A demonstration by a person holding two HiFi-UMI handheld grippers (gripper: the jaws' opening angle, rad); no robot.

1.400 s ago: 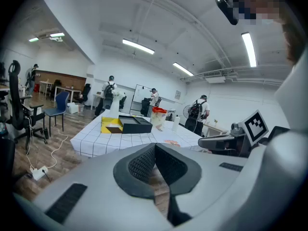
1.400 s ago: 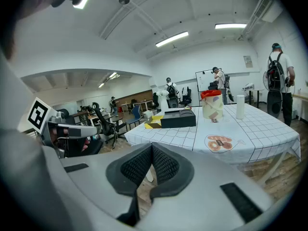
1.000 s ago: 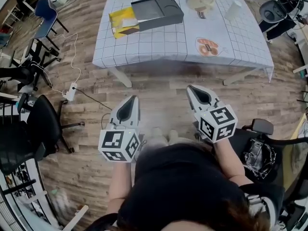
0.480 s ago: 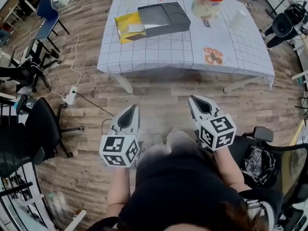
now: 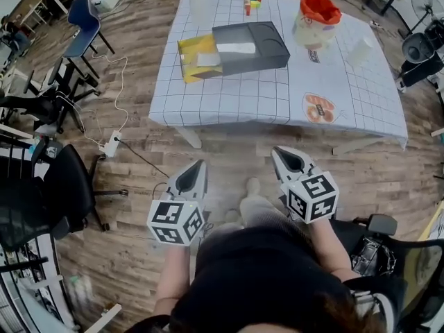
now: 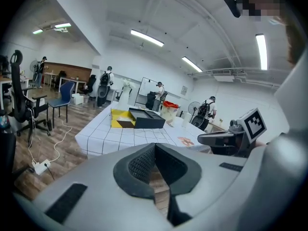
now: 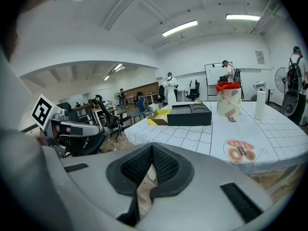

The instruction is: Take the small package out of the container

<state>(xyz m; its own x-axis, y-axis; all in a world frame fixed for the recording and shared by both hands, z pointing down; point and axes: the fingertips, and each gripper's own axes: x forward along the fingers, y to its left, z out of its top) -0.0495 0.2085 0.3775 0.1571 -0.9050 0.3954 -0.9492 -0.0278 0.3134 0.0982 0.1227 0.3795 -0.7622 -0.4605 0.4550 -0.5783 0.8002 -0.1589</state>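
Note:
A dark grey container (image 5: 251, 46) lies on the white gridded table (image 5: 277, 92), with a small white package (image 5: 236, 48) inside it. A yellow box (image 5: 196, 57) stands against its left side. Both grippers hang over the wooden floor, short of the table's near edge. My left gripper (image 5: 197, 168) is shut and empty; its pads meet in the left gripper view (image 6: 154, 147), where the container (image 6: 147, 119) is far ahead. My right gripper (image 5: 282, 152) is likewise shut with nothing in it (image 7: 151, 148), and the container (image 7: 189, 114) is at the far side of the table.
An orange-topped bucket (image 5: 316, 16) stands at the table's back right, and a doughnut packet (image 5: 319, 107) lies near its front edge. Office chairs (image 5: 48, 186) and a cable with a power strip (image 5: 111, 143) occupy the floor on the left. Another chair (image 5: 374, 241) is at the right.
The table has drawn closer and slid lower in the head view as the person steps toward it. Both grippers stay shut and keep their places in front of the body.

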